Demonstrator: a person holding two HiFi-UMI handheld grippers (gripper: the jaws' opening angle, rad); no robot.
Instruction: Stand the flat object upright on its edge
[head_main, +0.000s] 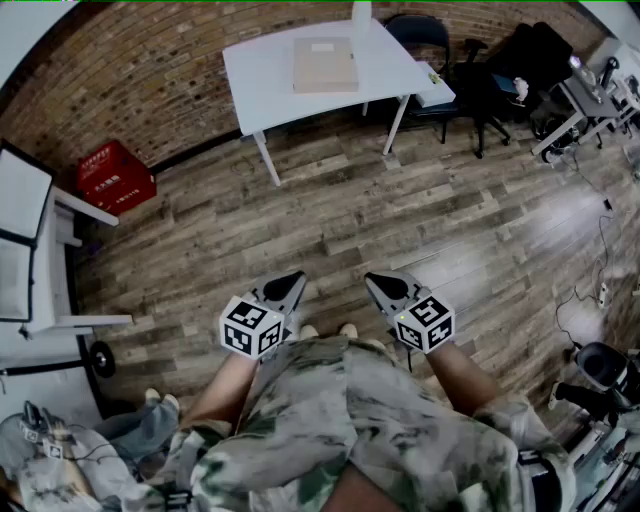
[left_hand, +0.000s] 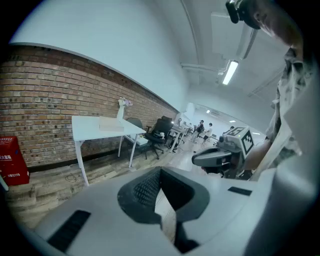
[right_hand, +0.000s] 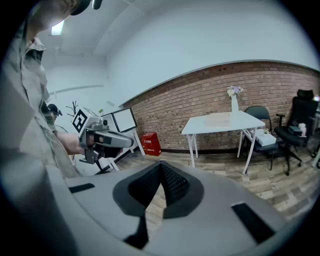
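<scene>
A flat tan board (head_main: 325, 65) lies face down on the white table (head_main: 262, 72) far ahead by the brick wall. It also shows as a thin slab (left_hand: 111, 126) in the left gripper view and as the same slab (right_hand: 218, 119) in the right gripper view. Both grippers are held close to the person's body, well short of the table. My left gripper (head_main: 291, 284) is shut with nothing in it, and so is my right gripper (head_main: 378, 283). Their jaws meet at the tips (left_hand: 160, 172) (right_hand: 161, 167) over bare wood floor.
A white vase (head_main: 360, 18) stands at the table's far edge. A red crate (head_main: 115, 178) sits by the wall at left, next to a white desk (head_main: 40, 255). Black office chairs (head_main: 490, 70) stand right of the table. Cables (head_main: 600, 250) trail on the floor at right.
</scene>
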